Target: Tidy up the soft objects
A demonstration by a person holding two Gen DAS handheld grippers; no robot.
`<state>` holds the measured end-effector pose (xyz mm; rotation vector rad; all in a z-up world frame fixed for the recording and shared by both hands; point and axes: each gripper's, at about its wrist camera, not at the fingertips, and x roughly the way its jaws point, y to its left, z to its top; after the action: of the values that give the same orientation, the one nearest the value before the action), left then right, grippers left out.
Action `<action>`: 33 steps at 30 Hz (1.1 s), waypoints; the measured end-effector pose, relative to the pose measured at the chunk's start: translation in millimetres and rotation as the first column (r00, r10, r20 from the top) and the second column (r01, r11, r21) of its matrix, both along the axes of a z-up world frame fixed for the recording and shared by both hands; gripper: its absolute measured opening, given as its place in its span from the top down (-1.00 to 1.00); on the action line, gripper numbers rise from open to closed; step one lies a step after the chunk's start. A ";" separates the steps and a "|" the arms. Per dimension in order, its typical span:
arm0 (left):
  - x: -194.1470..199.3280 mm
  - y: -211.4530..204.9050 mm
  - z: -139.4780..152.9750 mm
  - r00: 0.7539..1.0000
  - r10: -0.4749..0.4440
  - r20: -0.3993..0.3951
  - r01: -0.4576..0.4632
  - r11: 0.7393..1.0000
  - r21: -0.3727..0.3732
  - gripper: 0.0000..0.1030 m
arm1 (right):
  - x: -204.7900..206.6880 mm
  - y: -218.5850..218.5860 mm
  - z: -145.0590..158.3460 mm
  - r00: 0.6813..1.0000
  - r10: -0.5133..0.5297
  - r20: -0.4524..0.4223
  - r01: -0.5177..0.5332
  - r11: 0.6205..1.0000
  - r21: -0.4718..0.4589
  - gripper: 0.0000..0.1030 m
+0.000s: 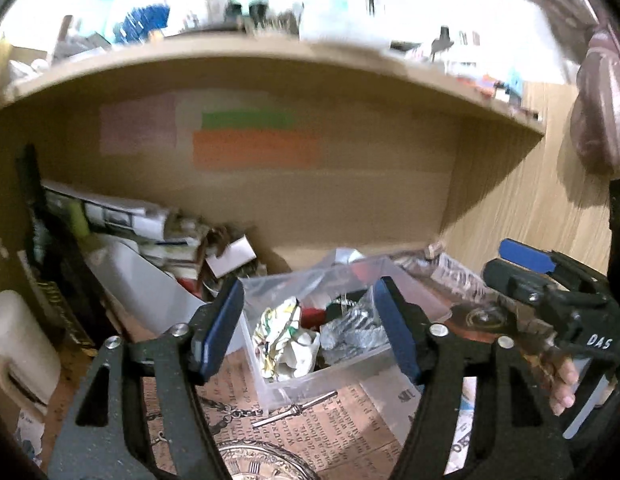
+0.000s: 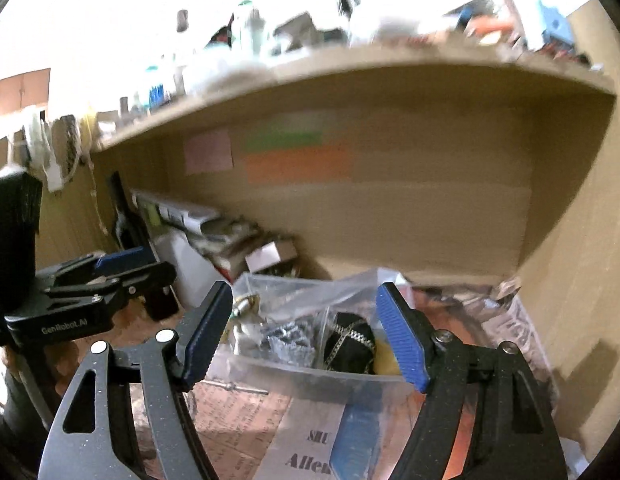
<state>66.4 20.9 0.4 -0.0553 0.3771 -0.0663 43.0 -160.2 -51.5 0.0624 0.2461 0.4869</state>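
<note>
A clear plastic box [image 1: 306,384] stands on the desk under a shelf. In it lie a crumpled white patterned cloth [image 1: 284,338], a grey striped cloth [image 1: 349,328] and red and black items. The right wrist view shows the box [image 2: 310,376] holding the grey cloth [image 2: 288,340] and a black pouch with a chain [image 2: 349,346]. My left gripper [image 1: 310,332] is open and empty, just in front of the box. My right gripper [image 2: 306,336] is open and empty, near the box's front wall. Each gripper shows in the other's view, right [image 1: 549,284] and left [image 2: 102,276].
A wooden shelf [image 1: 270,60] hangs overhead, full of clutter. Books and papers [image 1: 122,220] lean at the left of the recess. A white mug [image 1: 22,344] stands at far left. Newspaper-print paper [image 1: 310,440] covers the desk. A wooden side wall [image 2: 581,260] closes the right.
</note>
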 end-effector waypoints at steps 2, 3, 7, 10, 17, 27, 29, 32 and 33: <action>-12.4 -0.5 6.3 0.999 0.016 0.035 -0.016 1.000 0.000 -0.51 | -7.9 -5.4 3.7 1.000 -0.013 0.026 0.012 1.000 0.018 -0.61; -16.2 -1.5 8.2 0.999 0.023 0.049 -0.023 1.000 0.002 -0.58 | -12.6 -7.7 5.4 0.999 -0.019 0.039 0.018 1.000 0.025 -0.63; -30.1 -5.2 13.0 0.995 0.041 0.089 -0.042 0.999 0.006 -0.70 | -25.7 -12.2 10.0 0.997 -0.028 0.070 0.025 0.999 0.042 -0.70; -39.2 -7.4 15.7 0.993 0.051 0.107 -0.052 0.999 0.006 -0.83 | -33.4 -15.6 11.8 0.995 -0.040 0.088 0.035 0.998 0.050 -0.86; -49.9 -11.4 16.4 0.989 0.067 0.132 -0.071 0.997 0.025 -0.98 | -42.9 -14.8 12.5 0.992 -0.057 0.113 0.052 0.997 0.049 -1.00; -55.4 -13.0 16.4 0.988 0.065 0.141 -0.069 0.997 0.027 -1.00 | -48.2 -13.0 12.4 0.991 -0.055 0.119 0.050 0.998 0.049 -1.00; -55.4 -13.1 16.5 0.988 0.066 0.139 -0.070 0.997 0.028 -1.00 | -48.9 -12.7 12.8 0.991 -0.053 0.121 0.048 0.998 0.048 -1.00; -55.5 -13.0 16.6 0.988 0.065 0.139 -0.069 0.997 0.027 -1.00 | -49.8 -11.7 13.0 0.991 -0.051 0.123 0.045 0.998 0.047 -1.00; -55.7 -13.0 16.4 0.988 0.064 0.138 -0.069 0.997 0.027 -1.00 | -49.8 -11.5 13.0 0.991 -0.049 0.123 0.044 0.998 0.046 -1.00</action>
<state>10.7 7.9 16.9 -0.0313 0.2387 0.0019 -6.8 -171.6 -38.5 0.0795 0.1122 0.4477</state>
